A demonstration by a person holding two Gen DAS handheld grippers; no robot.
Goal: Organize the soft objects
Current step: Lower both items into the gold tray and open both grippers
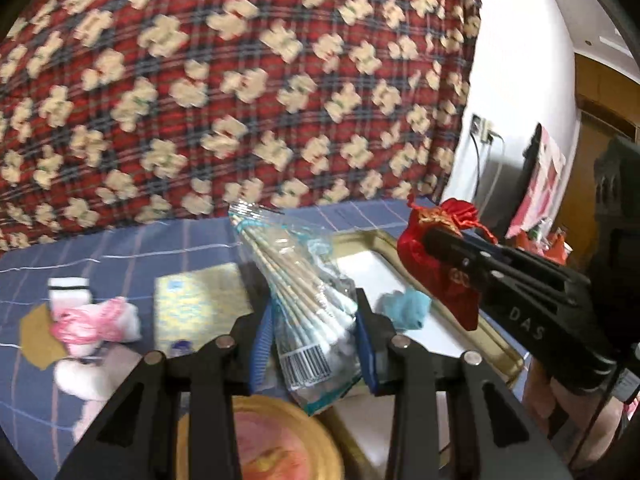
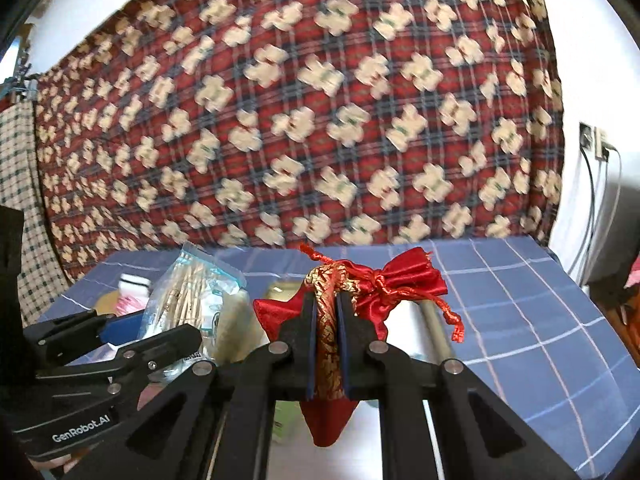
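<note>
My left gripper (image 1: 314,316) is shut on a clear bag of cotton swabs (image 1: 304,296) and holds it above the bed; the bag also shows in the right wrist view (image 2: 192,296). My right gripper (image 2: 325,308) is shut on a red satin drawstring pouch (image 2: 360,292) with gold trim, held above a white tray with a gold rim (image 1: 496,344). In the left wrist view the right gripper (image 1: 436,242) and pouch (image 1: 436,276) hang over the tray's right side. A blue fluffy thing (image 1: 406,310) lies in the tray.
A pink and white soft toy (image 1: 94,328), a white bottle (image 1: 68,292) and a yellow-blue packet (image 1: 196,304) lie on the blue checked sheet (image 2: 520,320). A round tin with a gold rim (image 1: 272,440) is below my left gripper. A red patterned quilt (image 2: 300,120) rises behind.
</note>
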